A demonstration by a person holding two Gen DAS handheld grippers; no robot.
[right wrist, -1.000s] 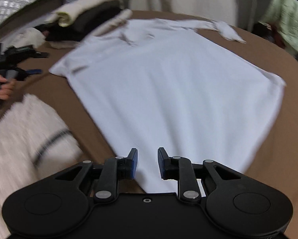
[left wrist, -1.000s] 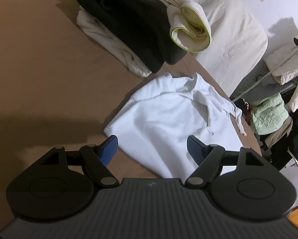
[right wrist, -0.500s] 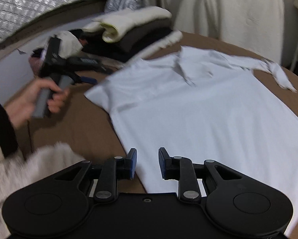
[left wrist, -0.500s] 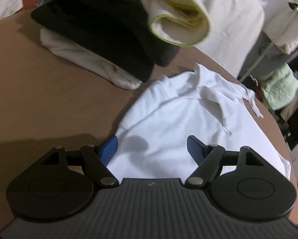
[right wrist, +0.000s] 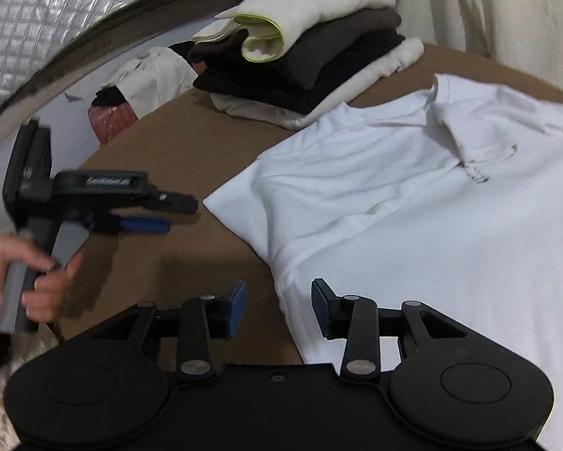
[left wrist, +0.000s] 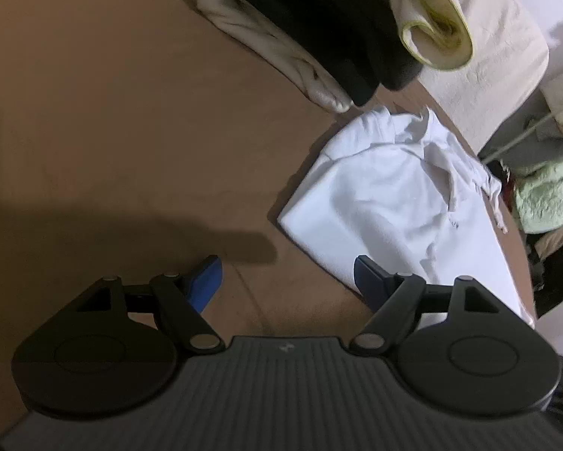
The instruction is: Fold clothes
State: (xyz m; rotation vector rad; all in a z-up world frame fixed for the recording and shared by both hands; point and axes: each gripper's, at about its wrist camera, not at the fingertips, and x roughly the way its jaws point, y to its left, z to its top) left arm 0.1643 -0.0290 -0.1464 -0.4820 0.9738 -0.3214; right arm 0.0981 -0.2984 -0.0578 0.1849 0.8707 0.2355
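A white polo shirt [right wrist: 413, 218] lies spread flat on the brown table [right wrist: 191, 143], collar toward the far side. It also shows in the left wrist view [left wrist: 386, 203]. My left gripper [left wrist: 287, 278] is open and empty, hovering over bare table just left of the shirt's sleeve corner. It also shows in the right wrist view [right wrist: 176, 212], held in a hand. My right gripper [right wrist: 279, 300] is open and empty, its jaws straddling the shirt's near left edge just above the cloth.
A stack of folded clothes [right wrist: 300, 60], cream, black and brown, sits at the table's far side beside the shirt's shoulder; it also shows in the left wrist view [left wrist: 326, 37]. A clothes rack with garments [left wrist: 544, 173] stands beyond the table edge. A cream cloth-covered shape [left wrist: 495, 49] stands behind.
My right gripper has opened wider and moved left to the shirt's near left edge. My left gripper has swung left, off the shirt and over bare table.
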